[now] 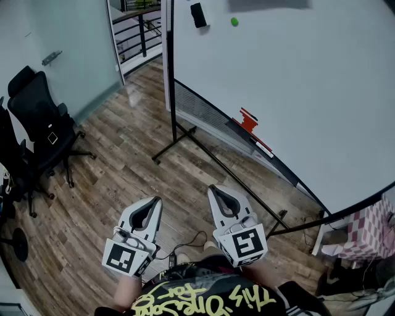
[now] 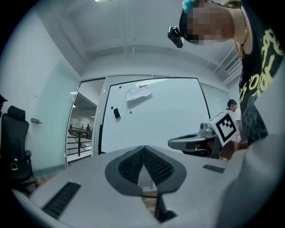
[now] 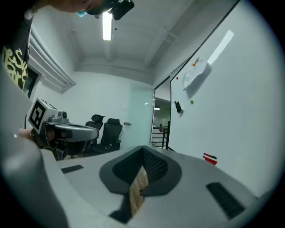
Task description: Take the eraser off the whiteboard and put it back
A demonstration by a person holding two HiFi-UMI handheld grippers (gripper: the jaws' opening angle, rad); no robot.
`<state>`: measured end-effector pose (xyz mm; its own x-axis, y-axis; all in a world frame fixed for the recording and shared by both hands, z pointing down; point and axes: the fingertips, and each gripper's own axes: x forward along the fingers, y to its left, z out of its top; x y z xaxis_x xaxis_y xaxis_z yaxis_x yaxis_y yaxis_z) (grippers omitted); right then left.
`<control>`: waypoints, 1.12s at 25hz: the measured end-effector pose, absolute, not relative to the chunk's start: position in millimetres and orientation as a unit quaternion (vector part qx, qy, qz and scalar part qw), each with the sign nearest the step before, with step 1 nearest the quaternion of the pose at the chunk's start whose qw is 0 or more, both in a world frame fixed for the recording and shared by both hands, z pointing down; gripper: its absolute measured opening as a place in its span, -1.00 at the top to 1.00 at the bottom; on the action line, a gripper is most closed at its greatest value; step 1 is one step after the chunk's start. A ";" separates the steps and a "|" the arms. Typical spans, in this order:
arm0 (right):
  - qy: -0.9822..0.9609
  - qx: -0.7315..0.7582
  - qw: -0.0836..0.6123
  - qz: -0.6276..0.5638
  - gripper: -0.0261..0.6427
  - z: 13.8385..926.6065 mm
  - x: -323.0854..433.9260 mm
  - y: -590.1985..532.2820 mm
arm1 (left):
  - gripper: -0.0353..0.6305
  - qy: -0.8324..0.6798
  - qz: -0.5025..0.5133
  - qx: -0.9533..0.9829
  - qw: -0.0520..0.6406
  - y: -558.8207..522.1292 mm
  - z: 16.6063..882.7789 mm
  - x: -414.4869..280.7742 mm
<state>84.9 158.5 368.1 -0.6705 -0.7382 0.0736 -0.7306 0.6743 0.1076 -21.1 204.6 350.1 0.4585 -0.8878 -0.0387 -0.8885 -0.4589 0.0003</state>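
The black eraser [image 1: 198,15] sticks high on the whiteboard [image 1: 308,92], to the left of a green magnet [image 1: 234,21]. Both grippers are held level close to my body, far below and short of the board. My left gripper [image 1: 155,202] is shut with nothing in it, and so is my right gripper [image 1: 214,189]. In the left gripper view the eraser [image 2: 116,113] is small and distant, straight past the closed jaw tips [image 2: 144,148]. The right gripper view shows the eraser [image 3: 178,107] off to the right on the board, beyond its shut jaws [image 3: 143,150].
The whiteboard stands on a black frame with floor legs [image 1: 185,137]. Red items [image 1: 249,121] lie on its tray. A sheet of paper [image 2: 138,93] hangs on the board. Black office chairs [image 1: 37,123] stand at left on the wooden floor. A railing and stairs [image 1: 139,31] lie beyond.
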 end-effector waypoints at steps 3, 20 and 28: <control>-0.914 0.400 0.058 -0.033 0.90 369.1 87.9 161.7 | 0.87 0.524 -0.007 -0.851 0.020 205.5 358.0 -26.7; -0.914 0.402 0.044 -0.034 0.89 372.3 88.1 180.2 | 0.87 0.507 -0.001 -0.862 0.020 217.0 358.8 -23.3; -0.910 0.412 0.038 -0.026 0.89 376.6 87.5 197.5 | 0.87 0.496 0.022 -0.868 0.007 229.1 356.5 -21.9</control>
